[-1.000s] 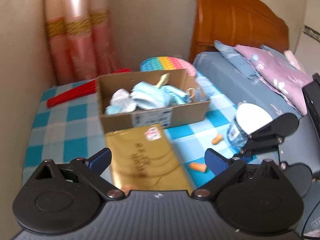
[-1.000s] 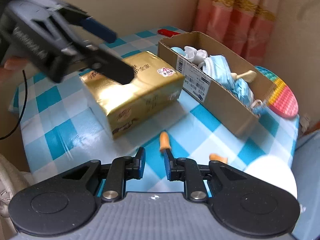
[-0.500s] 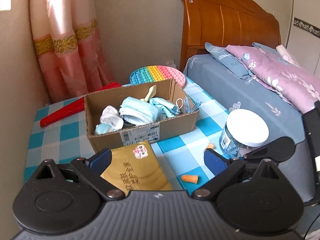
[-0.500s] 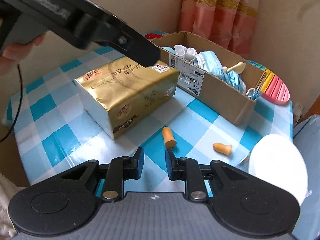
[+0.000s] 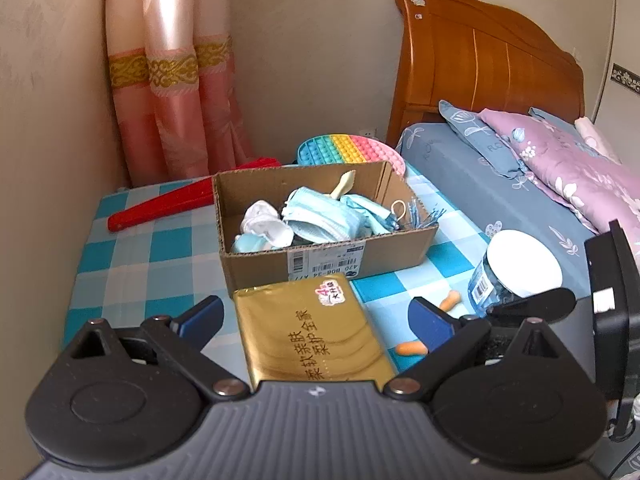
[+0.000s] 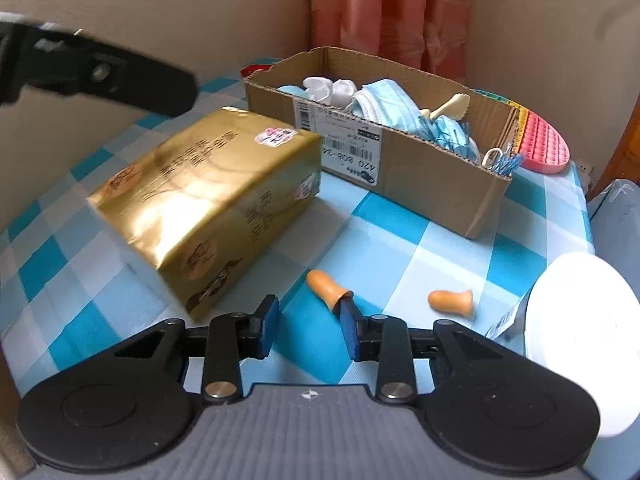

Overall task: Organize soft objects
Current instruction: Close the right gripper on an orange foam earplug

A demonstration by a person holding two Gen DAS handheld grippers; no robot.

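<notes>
Two orange foam earplugs lie on the blue checked tablecloth: one (image 6: 327, 287) just ahead of my right gripper (image 6: 308, 322), the other (image 6: 451, 301) further right. They also show in the left wrist view, one (image 5: 412, 347) near and one (image 5: 450, 300) further off. The right gripper is open with a narrow gap and empty, low over the cloth. My left gripper (image 5: 316, 320) is wide open and empty, above the gold tissue pack (image 5: 312, 340). A cardboard box (image 5: 328, 256) behind it holds face masks and white socks.
A clear jar with a white lid (image 5: 516, 268) stands at the table's right edge, next to the bed. A red folded fan (image 5: 160, 208) and a rainbow pop mat (image 5: 348, 150) lie behind the box. A wall and a pink curtain are at the back.
My left gripper has pulled back and up from the tissue pack. My right gripper has moved closer to the near earplug and its gap has widened a little.
</notes>
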